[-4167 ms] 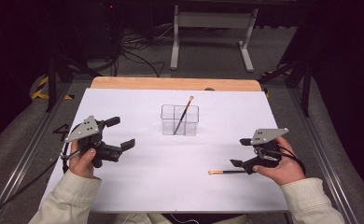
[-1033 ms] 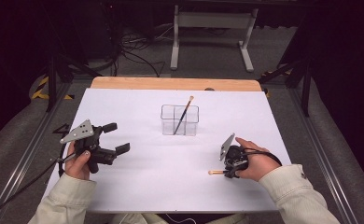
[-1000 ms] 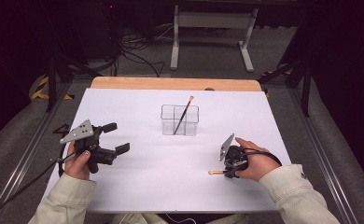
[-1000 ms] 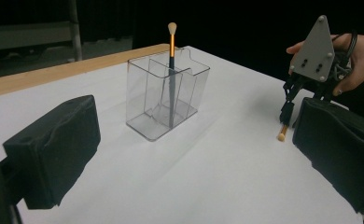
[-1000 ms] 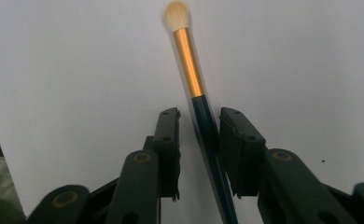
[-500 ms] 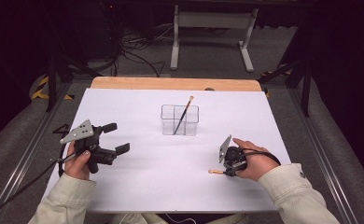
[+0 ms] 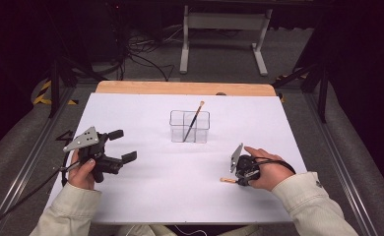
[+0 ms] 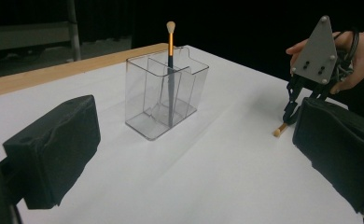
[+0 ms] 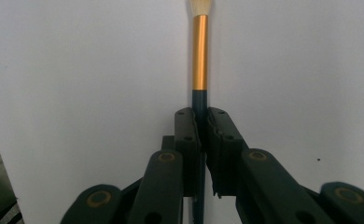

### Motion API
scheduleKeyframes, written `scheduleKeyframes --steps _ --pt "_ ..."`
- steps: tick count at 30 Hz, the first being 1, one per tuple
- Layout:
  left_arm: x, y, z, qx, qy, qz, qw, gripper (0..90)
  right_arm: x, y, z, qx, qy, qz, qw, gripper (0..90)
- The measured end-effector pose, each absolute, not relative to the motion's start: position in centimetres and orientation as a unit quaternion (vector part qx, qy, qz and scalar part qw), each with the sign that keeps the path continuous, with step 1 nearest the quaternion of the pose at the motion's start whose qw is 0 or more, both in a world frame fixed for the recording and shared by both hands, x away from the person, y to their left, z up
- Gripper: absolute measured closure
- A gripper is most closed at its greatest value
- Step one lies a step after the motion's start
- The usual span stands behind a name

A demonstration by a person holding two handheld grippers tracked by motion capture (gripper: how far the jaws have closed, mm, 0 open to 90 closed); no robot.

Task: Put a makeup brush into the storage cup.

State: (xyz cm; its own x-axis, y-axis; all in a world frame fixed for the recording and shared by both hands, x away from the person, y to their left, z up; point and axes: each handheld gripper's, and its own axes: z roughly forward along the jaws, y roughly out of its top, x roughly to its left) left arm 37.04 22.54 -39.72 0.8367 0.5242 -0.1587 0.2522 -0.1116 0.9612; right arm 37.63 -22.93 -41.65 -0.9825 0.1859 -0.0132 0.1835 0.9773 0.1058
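Note:
A makeup brush (image 9: 199,51) with a dark handle, gold ferrule and pale bristles lies flat on the white table; its bristle end (image 7: 226,180) pokes out left of my right hand. My right gripper (image 9: 202,116) points down at the table and is shut on the brush's handle, pads pressing both sides. The left gripper view shows that gripper (image 8: 292,112) over the brush tip (image 8: 278,131). A second brush (image 7: 194,120) stands in a clear divided organizer (image 7: 190,126) at mid-table. My left gripper (image 7: 123,145) is open at the left, nothing between its pads (image 8: 59,149).
The white sheet (image 7: 170,196) covers the table, with a wooden strip (image 7: 185,88) along the far edge. Metal rails (image 7: 27,162) run down both sides. A stand (image 7: 224,22) and cables lie on the floor beyond.
Since the earliest frame my right hand has rolled its gripper over and brought it down onto the brush. Over the last second neither hand has visibly shifted.

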Motion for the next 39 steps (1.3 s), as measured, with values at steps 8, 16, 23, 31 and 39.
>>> scheduleKeyframes --steps 8,16,23,31,39 --pt "37.0 22.6 -40.0 0.734 0.260 0.110 0.617 0.7 37.4 -23.0 -40.3 0.102 0.991 0.077 0.031 83.2" --pt "37.1 22.7 -40.1 0.736 0.263 0.111 0.614 0.7 37.4 -23.3 -38.7 0.120 0.985 0.115 0.045 83.2" --pt "37.1 22.8 -40.1 0.735 0.261 0.111 0.616 0.7 37.5 -23.7 -37.5 0.151 0.972 0.171 0.051 83.2" --pt "37.2 22.9 -40.2 0.734 0.263 0.109 0.617 0.7 37.5 -23.8 -36.5 0.158 0.961 0.215 0.071 83.2" --pt "37.2 22.9 -40.3 0.735 0.264 0.109 0.615 0.7 37.6 -24.2 -36.0 0.177 0.941 0.273 0.091 83.2"
